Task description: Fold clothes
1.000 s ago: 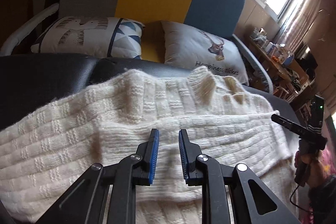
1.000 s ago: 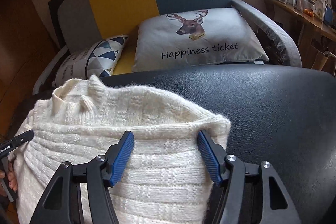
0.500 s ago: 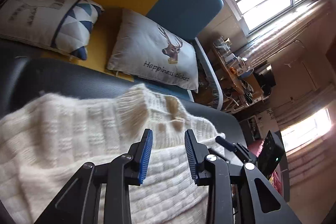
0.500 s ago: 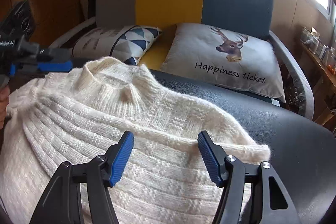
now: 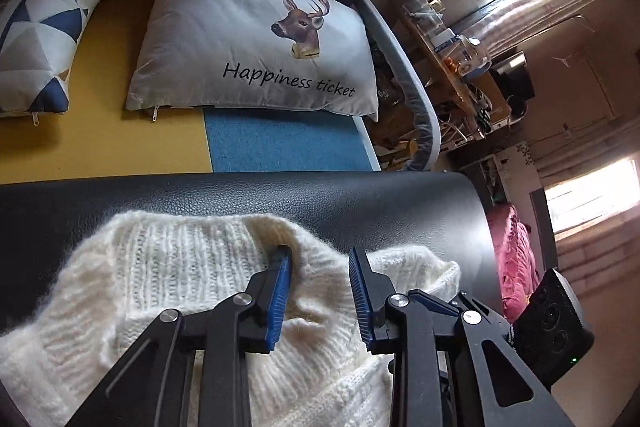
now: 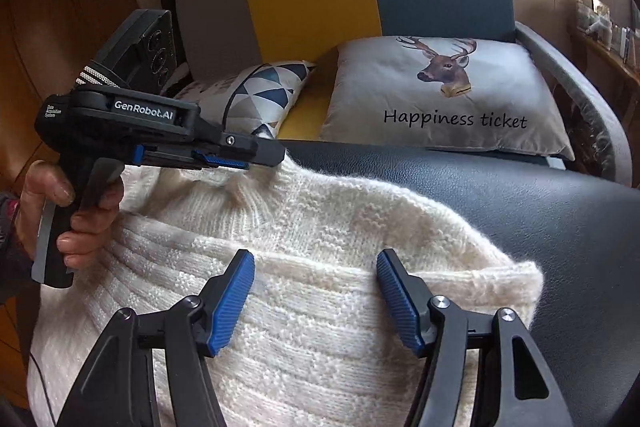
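Left wrist: left tongs (image 5: 318,265) narrowly parted at the ribbed collar of cream sweater (image 5: 168,267), lying on black bench (image 5: 360,203). Right wrist: right tongs (image 6: 316,267) wide above the near folded edge. Soft, light, stretchy; best pinched at doubled edges.

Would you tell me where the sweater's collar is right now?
In the right wrist view the collar sits upper left, just beneath the left gripper, at the far edge of the sweater on the black leather surface.
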Demonstrator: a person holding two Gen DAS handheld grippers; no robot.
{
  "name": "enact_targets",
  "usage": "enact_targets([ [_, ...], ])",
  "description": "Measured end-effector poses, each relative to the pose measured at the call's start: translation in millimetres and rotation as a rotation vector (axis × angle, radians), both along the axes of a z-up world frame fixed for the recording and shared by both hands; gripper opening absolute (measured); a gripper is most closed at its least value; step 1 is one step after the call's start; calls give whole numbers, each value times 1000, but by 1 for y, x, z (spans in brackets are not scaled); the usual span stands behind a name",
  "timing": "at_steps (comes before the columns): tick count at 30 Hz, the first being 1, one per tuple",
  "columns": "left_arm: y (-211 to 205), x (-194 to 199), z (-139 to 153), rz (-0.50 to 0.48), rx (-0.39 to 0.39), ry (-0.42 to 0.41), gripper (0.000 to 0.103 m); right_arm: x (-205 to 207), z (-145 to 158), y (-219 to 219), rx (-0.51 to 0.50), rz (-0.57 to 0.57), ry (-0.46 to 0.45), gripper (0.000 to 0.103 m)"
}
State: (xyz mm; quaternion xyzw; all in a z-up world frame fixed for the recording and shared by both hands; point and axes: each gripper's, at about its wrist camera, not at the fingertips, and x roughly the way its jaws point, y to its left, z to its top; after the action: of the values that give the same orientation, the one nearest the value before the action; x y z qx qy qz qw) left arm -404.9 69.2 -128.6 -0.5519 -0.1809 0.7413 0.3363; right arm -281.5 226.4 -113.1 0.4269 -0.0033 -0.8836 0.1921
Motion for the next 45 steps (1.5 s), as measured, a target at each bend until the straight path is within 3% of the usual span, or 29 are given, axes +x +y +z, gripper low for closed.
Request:
enact_targets([
  [1,3,-1,0,-12,1,3,5,-1,-2,-2,50,-9,-1,65],
  [2,6,-1,3,-19,7,15,3,-3,-6,-1,62,-19,-17,66],
  [4,14,-4,10,-20,27,52,3,-2,-11,4,49,-30,-24,66],
  [8,29,-25,-3,35,-73,41,3,3,-13,6,54,-41,-14,66],
  [15,27,-29,-12,51,-32,25,3,4,-11,7,56,-47,-1,66],
  [20,-10,-10,14,118,30,49,6,2,-8,14,5,-43,-13,66],
  [23,-48,19,38,177,26,143,7,-3,3,25,-116,-66,-77,66],
  [25,-72,46,50,197,-9,242,11,-5,22,29,-292,-57,-66,67],
  [28,-90,77,47,197,-119,326,18,-28,38,0,-575,99,-176,67],
  [29,-94,83,43,197,-138,329,21,-38,37,-14,-620,116,-224,67],
  [35,-97,98,12,177,-239,317,23,-102,-3,-72,-694,57,-491,67],
  [39,-105,101,4,185,-194,315,23,-119,-20,-86,-683,38,-513,65],
  [41,-111,99,0,197,-147,296,23,-120,-20,-100,-631,75,-491,57],
  [43,-113,101,-1,204,-115,284,23,-121,-19,-117,-579,115,-462,31],
  [45,-113,101,-1,206,-98,279,23,-123,-17,-126,-653,150,-428,30],
])
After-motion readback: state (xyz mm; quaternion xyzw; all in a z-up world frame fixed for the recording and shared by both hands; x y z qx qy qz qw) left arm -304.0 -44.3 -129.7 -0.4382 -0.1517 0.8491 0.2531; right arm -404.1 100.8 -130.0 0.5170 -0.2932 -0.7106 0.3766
